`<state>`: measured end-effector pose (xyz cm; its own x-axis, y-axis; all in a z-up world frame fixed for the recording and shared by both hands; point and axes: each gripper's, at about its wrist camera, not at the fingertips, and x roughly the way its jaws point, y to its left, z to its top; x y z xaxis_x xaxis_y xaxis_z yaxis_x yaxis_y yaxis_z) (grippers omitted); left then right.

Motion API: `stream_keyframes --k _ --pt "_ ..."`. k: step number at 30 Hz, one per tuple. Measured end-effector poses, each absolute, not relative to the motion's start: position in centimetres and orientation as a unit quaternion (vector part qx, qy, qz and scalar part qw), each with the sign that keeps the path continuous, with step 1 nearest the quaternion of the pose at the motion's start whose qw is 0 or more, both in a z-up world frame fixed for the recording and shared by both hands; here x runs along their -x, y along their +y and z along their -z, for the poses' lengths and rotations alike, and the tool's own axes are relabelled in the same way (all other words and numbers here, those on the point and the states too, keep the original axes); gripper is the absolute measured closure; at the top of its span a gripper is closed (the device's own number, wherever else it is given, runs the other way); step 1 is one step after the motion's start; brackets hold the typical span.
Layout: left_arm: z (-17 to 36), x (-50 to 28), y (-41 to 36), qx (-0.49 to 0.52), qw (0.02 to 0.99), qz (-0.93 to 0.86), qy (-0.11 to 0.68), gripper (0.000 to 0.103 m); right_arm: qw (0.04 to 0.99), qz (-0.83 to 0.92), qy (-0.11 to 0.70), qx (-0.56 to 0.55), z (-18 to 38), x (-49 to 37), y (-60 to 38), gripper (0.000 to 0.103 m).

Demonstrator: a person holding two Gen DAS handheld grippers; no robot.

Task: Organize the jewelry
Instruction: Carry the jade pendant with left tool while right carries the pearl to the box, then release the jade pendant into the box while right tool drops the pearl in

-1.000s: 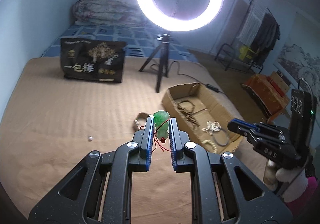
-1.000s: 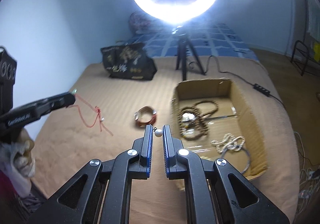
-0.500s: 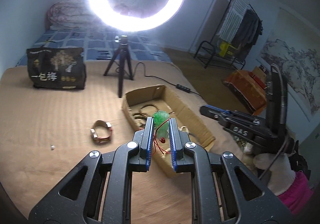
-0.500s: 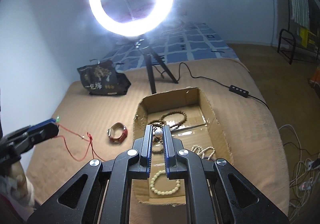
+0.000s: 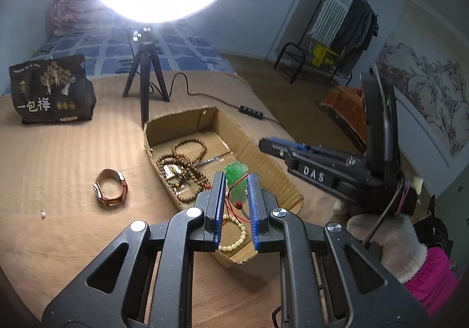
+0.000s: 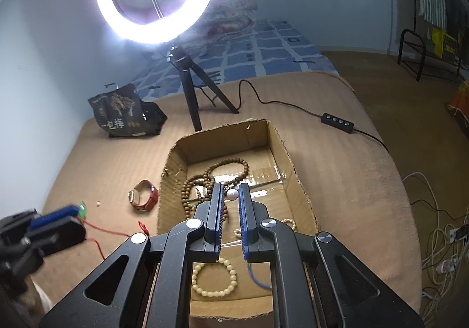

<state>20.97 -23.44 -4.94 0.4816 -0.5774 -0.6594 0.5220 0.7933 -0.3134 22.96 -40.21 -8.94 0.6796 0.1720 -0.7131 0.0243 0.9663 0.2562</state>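
My left gripper [image 5: 236, 181] is shut on a green jade pendant [image 5: 236, 181] with a red cord, held above the near left part of the cardboard box [image 5: 263, 178]. My right gripper [image 6: 232, 193] is shut on a white pearl [image 6: 232, 194], held over the middle of the box [image 6: 296, 178]. The box holds brown bead strands [image 6: 222, 172] and a cream bead bracelet [image 6: 215, 279]. The left gripper also shows at the lower left of the right wrist view [image 6: 74, 212], its red cord [image 6: 111, 232] trailing. The right gripper shows in the left wrist view [image 5: 268, 144].
A red-strapped watch [image 5: 110, 187] and a small loose pearl [image 5: 43, 214] lie on the tan bedcover left of the box. A ring light on a tripod [image 5: 146, 93] and a black bag [image 5: 49, 90] stand behind. A cable with a switch [image 6: 337, 122] runs right.
Both grippers moved right and forward, from over the bedcover to over the box, carrying the pendant and the pearl. The box now lies directly under both.
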Motion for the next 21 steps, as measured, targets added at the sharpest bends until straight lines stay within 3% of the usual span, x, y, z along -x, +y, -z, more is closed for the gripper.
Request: stream_keyframes --k 19,21 --pt "7.7 -20.7 -26.1 -0.005 0.850 0.320 0.418 0.089 0.903 -0.030 0.410 -0.126 10.0 -23.8 -40.6 0.094" --pt "7.7 -20.7 -26.1 -0.004 0.849 0.320 0.421 0.088 0.903 -0.028 0.411 -0.126 10.0 -23.8 -40.6 0.086"
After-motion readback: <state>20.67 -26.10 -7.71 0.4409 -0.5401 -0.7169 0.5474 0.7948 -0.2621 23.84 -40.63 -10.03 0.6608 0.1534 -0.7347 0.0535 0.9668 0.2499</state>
